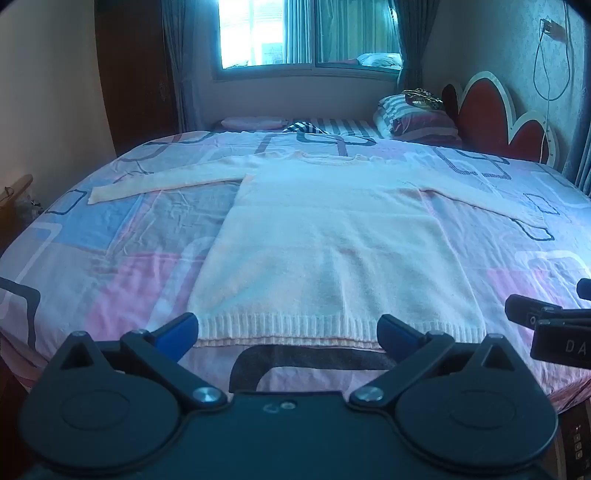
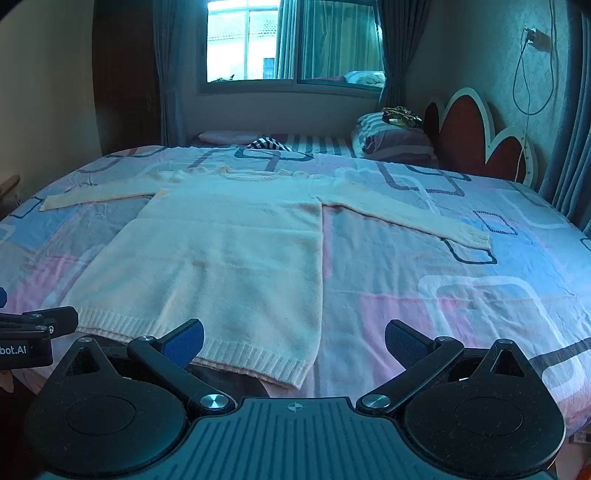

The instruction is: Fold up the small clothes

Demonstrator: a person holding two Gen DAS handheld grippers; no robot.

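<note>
A pale cream knitted sweater (image 1: 325,251) lies flat on the bed, hem nearest me, collar far, both sleeves spread out to the sides. It also shows in the right wrist view (image 2: 221,258). My left gripper (image 1: 288,332) is open and empty, hovering just before the ribbed hem, which lies between its blue pads. My right gripper (image 2: 293,343) is open and empty, near the hem's right corner. The right gripper also shows at the right edge of the left wrist view (image 1: 546,321), and the left gripper at the left edge of the right wrist view (image 2: 37,328).
The bed has a pink, blue and white patterned sheet (image 1: 110,251). Folded striped bedding and a pillow (image 1: 413,118) sit at the far right by a red headboard (image 1: 487,114). A window (image 1: 306,33) with curtains is behind. A cable (image 1: 550,74) hangs on the right wall.
</note>
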